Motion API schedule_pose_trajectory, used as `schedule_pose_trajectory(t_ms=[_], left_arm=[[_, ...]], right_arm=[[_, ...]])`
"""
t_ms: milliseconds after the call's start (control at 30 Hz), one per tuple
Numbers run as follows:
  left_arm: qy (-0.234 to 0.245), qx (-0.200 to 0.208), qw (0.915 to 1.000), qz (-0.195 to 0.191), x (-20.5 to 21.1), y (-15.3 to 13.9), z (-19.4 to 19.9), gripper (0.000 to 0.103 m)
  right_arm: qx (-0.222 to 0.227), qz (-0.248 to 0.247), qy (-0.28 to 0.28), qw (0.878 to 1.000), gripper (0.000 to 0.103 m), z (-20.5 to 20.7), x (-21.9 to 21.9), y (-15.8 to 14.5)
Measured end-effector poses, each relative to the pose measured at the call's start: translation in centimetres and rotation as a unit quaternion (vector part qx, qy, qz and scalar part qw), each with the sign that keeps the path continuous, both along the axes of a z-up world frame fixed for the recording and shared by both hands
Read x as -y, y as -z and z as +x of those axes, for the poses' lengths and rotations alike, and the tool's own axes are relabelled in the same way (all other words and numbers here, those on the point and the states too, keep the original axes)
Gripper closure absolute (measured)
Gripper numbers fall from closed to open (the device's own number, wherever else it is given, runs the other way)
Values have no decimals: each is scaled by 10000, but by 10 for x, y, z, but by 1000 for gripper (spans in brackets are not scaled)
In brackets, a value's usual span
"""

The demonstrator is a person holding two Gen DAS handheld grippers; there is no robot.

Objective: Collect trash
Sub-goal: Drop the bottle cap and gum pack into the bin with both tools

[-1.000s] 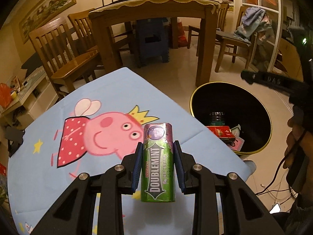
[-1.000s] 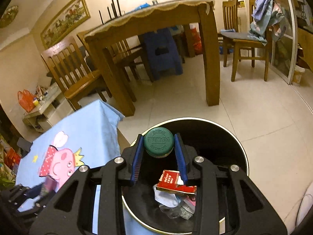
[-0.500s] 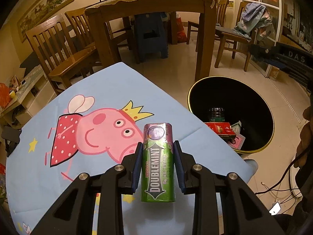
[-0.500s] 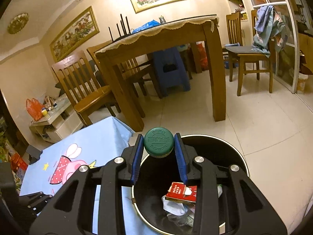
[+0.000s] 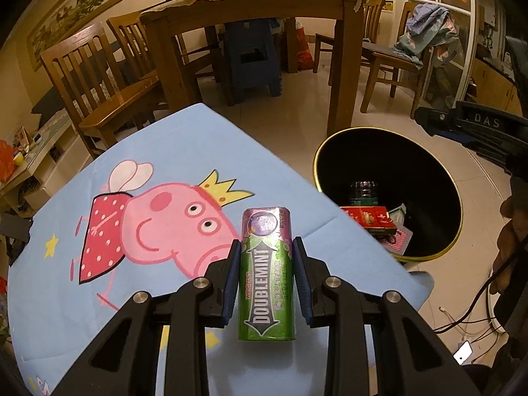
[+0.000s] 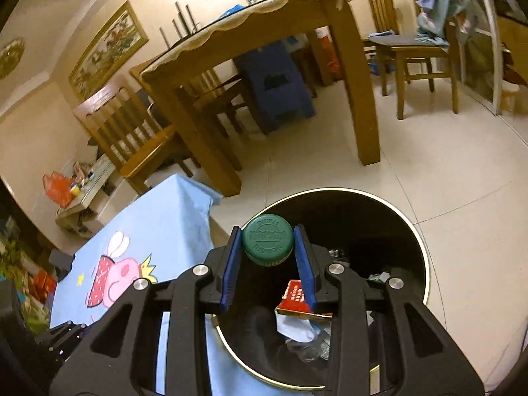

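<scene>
My left gripper (image 5: pixel 265 264) is shut on a green and purple Doublemint gum canister (image 5: pixel 266 274), held above the blue Peppa Pig cloth (image 5: pixel 138 217) on the low table. My right gripper (image 6: pixel 268 250) is shut on a bottle with a green cap (image 6: pixel 268 241), held over the black trash bin (image 6: pixel 409 227). The bottle's body is hidden below the cap. The bin (image 5: pixel 452 191) stands on the floor right of the table and holds a red box (image 5: pixel 368 216), a dark jar (image 5: pixel 363 191) and paper scraps. The right gripper shows at the right edge of the left wrist view (image 5: pixel 475 132).
A wooden dining table (image 5: pixel 264 3) with chairs (image 5: pixel 99 76) and a blue stool (image 5: pixel 252 56) stands behind. A chair draped with clothes (image 5: pixel 422 36) is at the right. A low shelf with clutter (image 5: pixel 19 155) is at the left. Cables (image 5: pixel 462 320) lie on the tiled floor.
The right gripper has tilted and shifted with the bottle and stays over the bin. The left gripper holds the gum canister almost still over the cloth.
</scene>
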State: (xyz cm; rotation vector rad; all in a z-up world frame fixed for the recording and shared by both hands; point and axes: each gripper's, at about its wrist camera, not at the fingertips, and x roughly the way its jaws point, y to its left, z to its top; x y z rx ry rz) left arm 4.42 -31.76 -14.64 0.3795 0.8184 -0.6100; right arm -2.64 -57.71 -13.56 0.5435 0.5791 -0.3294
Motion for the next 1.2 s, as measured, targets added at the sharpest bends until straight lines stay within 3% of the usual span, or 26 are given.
schedule_pose_trajectory(t_ms=[167, 200, 233, 533, 600, 733, 867, 967, 1033, 1067, 1200], left_arm=[[120, 83, 9999, -24, 8, -4, -4, 74], [125, 76, 9999, -17, 9, -4, -4, 74], [124, 49, 9999, -11, 10, -2, -4, 74], [192, -42, 9998, 5, 24, 1, 1, 74], [269, -48, 9996, -86, 31, -4, 5, 74], [595, 90, 9980, -196, 58, -15, 6, 74], [1016, -174, 9942, -319, 92, -14, 6, 74], [1185, -210, 9926, -186, 114, -7, 3, 74], [1199, -174, 9926, -86, 122, -1, 1, 62], [1224, -198, 9922, -136, 121, 2, 0, 62], [1341, -196, 9906, -167, 116, 4, -4, 72]], right_arm=[[-49, -213, 154, 9996, 67, 1, -1, -1], [-133, -176, 182, 9996, 50, 3, 1, 3], [-272, -75, 234, 9993, 48, 6, 3, 10], [401, -99, 775, 9961, 47, -27, 18, -4], [624, -47, 1049, 9925, 33, -41, 26, -7], [996, 58, 1429, 9847, 30, -67, 40, -12], [1100, 66, 1564, 9815, 27, -76, 45, -14], [1106, 93, 1621, 9805, 20, -82, 48, -12], [1088, 111, 1606, 9809, 20, -83, 49, -11], [1082, 107, 1602, 9811, 20, -83, 49, -11], [1076, 98, 1594, 9813, 19, -82, 48, -11]])
